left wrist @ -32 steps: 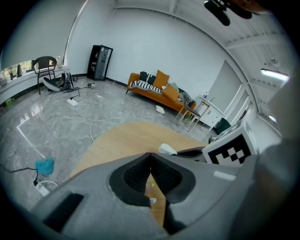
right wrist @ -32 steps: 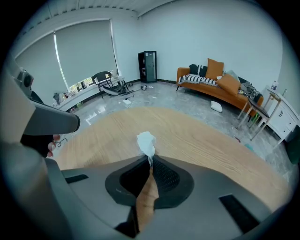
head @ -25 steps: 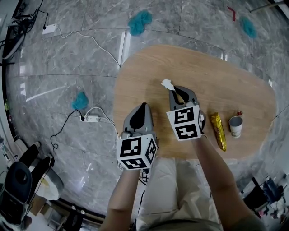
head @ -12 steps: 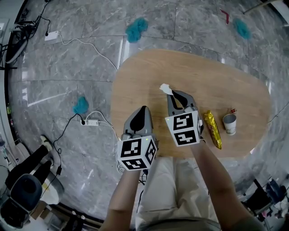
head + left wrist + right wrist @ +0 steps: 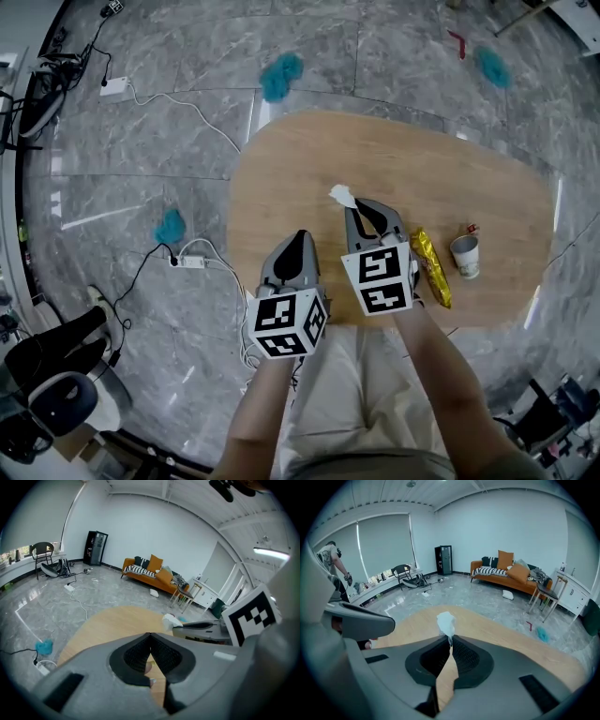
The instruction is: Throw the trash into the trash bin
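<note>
Risen: right gripper (image 5: 351, 206) pinching tissue (image 5: 341, 195), its length pointing ahead off tips | left gripper (image 5: 300, 236) pressed together

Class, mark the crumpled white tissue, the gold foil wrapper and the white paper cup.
crumpled white tissue (image 5: 342, 196), head view, its middle.
gold foil wrapper (image 5: 430, 268), head view, mid-length.
white paper cup (image 5: 464, 256), head view, its side wall.

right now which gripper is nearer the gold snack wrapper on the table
Right. The right gripper, pinching a white tissue, is just left of the gold snack wrapper; the left gripper is farther left, beyond it.
</note>
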The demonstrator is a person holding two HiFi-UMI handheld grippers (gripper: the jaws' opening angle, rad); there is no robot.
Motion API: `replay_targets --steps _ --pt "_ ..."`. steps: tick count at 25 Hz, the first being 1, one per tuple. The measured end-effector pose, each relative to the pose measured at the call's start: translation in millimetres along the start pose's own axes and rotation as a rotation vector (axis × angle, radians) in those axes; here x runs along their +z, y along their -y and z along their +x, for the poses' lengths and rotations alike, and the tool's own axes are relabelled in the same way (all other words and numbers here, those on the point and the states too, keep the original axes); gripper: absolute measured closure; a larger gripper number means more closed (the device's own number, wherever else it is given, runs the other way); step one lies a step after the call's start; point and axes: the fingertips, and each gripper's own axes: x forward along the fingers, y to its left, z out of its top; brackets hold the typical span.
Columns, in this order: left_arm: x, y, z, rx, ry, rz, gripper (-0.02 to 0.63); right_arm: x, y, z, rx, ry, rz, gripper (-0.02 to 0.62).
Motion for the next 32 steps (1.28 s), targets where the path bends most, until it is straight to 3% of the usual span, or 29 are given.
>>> replay_targets --steps 32 --pt "20.5 84.4 -82.6 -0.016 0.063 0.009 0.597 27.8 2.2 -137.4 0.01 0.094 -0.008 0.574"
